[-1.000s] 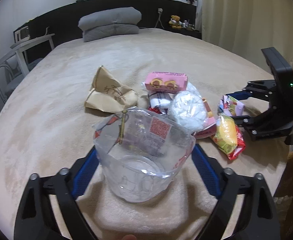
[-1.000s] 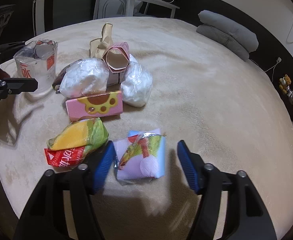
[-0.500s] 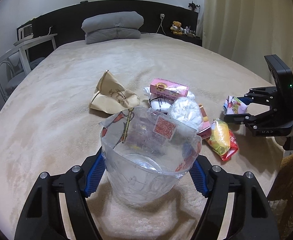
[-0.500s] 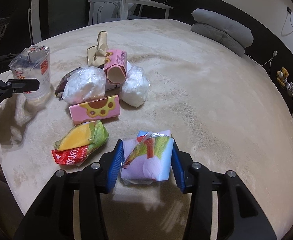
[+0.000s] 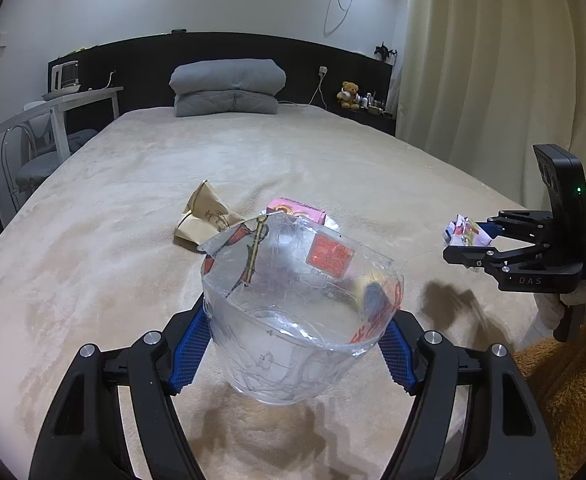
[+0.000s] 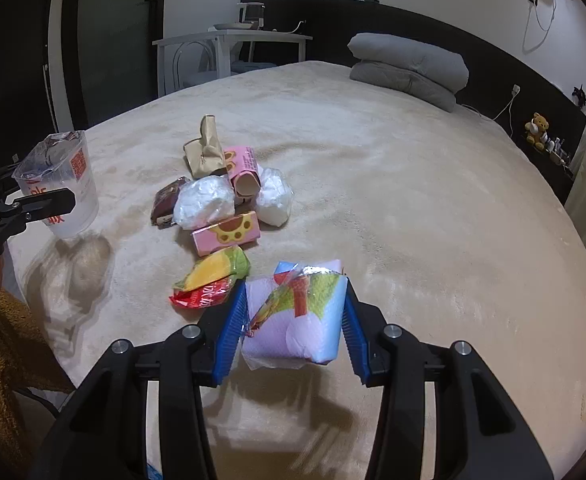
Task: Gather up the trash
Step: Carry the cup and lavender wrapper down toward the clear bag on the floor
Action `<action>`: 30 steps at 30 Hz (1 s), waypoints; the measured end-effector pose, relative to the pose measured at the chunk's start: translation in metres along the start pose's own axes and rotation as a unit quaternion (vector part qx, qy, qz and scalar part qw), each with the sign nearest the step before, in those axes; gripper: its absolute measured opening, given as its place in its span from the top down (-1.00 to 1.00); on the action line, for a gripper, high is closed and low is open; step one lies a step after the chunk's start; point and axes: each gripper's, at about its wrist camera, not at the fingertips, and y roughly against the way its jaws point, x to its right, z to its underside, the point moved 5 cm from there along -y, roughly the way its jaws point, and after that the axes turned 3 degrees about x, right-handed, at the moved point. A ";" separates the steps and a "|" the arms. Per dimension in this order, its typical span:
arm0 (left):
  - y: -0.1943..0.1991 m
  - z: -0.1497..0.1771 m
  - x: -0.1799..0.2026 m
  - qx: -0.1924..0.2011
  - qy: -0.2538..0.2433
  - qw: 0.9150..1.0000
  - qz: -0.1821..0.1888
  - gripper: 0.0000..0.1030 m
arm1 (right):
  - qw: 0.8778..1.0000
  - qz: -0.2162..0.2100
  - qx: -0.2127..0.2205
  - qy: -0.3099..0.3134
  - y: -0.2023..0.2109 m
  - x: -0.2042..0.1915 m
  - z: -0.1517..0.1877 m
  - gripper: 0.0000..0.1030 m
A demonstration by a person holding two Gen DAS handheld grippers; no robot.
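Observation:
My left gripper (image 5: 293, 344) is shut on a clear plastic cup (image 5: 293, 320) with red print and holds it above the bed; it also shows in the right wrist view (image 6: 59, 188). My right gripper (image 6: 291, 320) is shut on a pale purple and blue snack packet (image 6: 293, 320), lifted off the bed; the packet also shows in the left wrist view (image 5: 463, 232). More trash lies in a pile: a yellow and red wrapper (image 6: 213, 276), a pink box (image 6: 227, 234), white plastic bags (image 6: 205, 202), a pink carton (image 6: 243, 170) and a brown paper bag (image 6: 205, 148).
The trash lies on a beige bed cover (image 6: 413, 184). Grey pillows (image 5: 227, 88) sit at the headboard. A white desk and chair (image 5: 49, 120) stand to the left, curtains (image 5: 493, 60) to the right. A brown rug (image 5: 573, 380) lies beside the bed.
My right gripper closed on the purple packet and lifted it off the bed. My left gripper closed on the clear cup and raised it.

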 end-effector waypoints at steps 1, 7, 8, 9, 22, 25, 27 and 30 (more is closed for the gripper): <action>0.005 0.001 0.002 0.005 0.006 1.000 0.000 -0.41 | 1.000 -0.001 0.004 -0.007 0.006 -0.001 0.001 0.10; 0.035 0.011 0.018 0.028 0.025 0.999 0.008 -0.41 | 0.999 -0.003 0.032 -0.032 0.045 -0.013 0.012 0.10; 0.040 0.013 0.021 0.031 0.027 0.999 0.009 -0.41 | 0.999 -0.005 0.035 -0.038 0.051 -0.016 0.015 0.10; 0.044 0.016 0.024 0.033 0.030 0.999 0.011 -0.41 | 0.998 -0.008 0.039 -0.042 0.056 -0.020 0.018 0.10; 0.095 0.056 0.051 0.049 0.072 0.996 0.023 -0.41 | 0.996 -0.034 0.043 -0.073 0.102 -0.071 0.063 0.10; 0.103 0.066 0.057 0.049 0.079 0.995 0.027 -0.41 | 0.996 -0.039 0.041 -0.073 0.111 -0.083 0.074 0.10; 0.109 0.073 0.062 0.048 0.082 0.995 0.030 -0.41 | 0.996 -0.041 0.041 -0.073 0.117 -0.090 0.081 0.10; 0.117 0.085 0.068 0.044 0.089 0.994 0.035 -0.41 | 0.995 -0.045 0.043 -0.074 0.126 -0.100 0.090 0.10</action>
